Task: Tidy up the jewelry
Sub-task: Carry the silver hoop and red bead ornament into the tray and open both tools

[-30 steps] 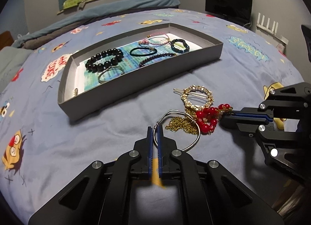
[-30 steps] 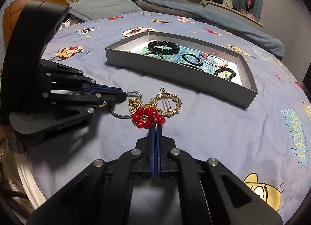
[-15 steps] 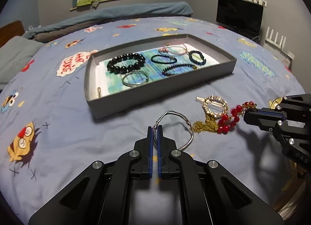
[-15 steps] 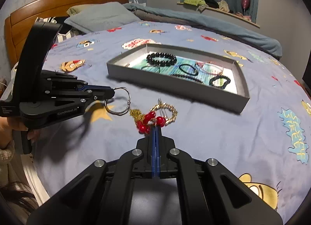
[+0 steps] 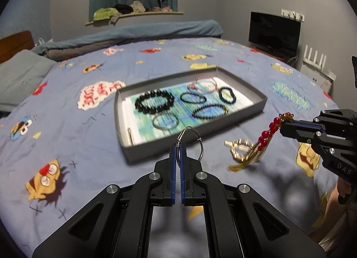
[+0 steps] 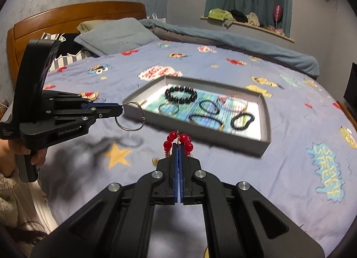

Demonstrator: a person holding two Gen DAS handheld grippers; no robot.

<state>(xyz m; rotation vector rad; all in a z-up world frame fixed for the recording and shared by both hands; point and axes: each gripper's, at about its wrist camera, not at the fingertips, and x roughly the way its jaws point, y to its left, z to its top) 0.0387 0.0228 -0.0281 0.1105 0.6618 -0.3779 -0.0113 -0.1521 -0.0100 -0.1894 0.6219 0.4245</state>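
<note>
Two grippers in view, both clamped on jewelry and held above the blue cartoon-print bedspread (image 5: 67,124).

Left gripper (image 5: 178,146): jaws pinched together on a thin silver wire bangle (image 5: 191,142), gripped at its twisted clasp. Ring stands up just beyond the fingertips, lower centre of the left wrist view. In the right wrist view the same bangle (image 6: 130,116) hangs from the left gripper (image 6: 120,108) at mid left, clear of the bed, shadow below it.

Right gripper (image 6: 179,146): jaws closed on a red bead strand (image 6: 178,139) at lower centre. In the left wrist view the strand (image 5: 267,133) dangles from the right gripper (image 5: 281,127) at right, a gold chain and gold round ornament (image 5: 242,149) trailing from its lower end; contact with the bed cannot be told.

Grey tray (image 5: 156,153) sits at frame centre, beyond both grippers. Contents: black bead bracelet (image 5: 154,102), silver ring bangle (image 5: 165,121), several dark thin bracelets, one pink cord piece. Image blurred.
</note>
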